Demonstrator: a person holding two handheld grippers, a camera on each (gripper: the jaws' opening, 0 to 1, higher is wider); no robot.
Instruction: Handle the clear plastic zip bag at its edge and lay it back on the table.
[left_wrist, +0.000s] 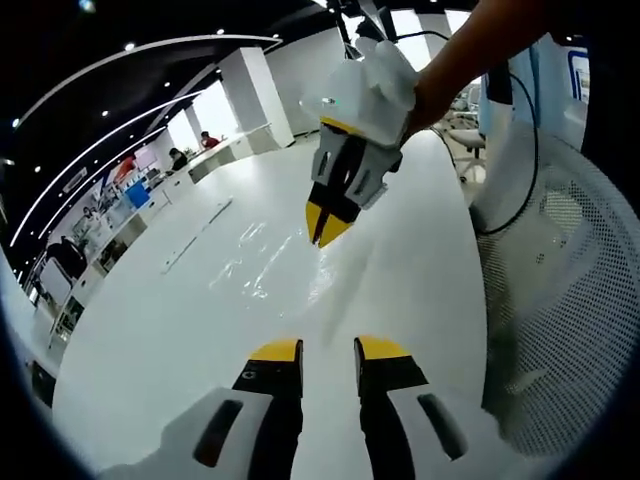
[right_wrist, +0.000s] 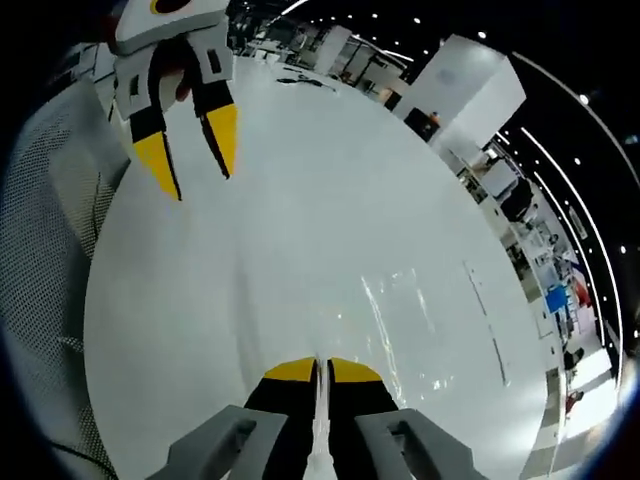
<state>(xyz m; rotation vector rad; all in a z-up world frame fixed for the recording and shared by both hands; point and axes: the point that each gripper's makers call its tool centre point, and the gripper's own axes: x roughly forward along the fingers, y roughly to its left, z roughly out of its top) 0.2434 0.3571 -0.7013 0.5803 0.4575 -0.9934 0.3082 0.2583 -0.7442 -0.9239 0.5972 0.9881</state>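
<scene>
On the white table lies the clear zip bag, its near edge pinched in my right gripper, jaws clenched on film. I judge it light, limp, slippery; grip only the edge. My left gripper hovers released, jaws apart, above the tabletop.
</scene>
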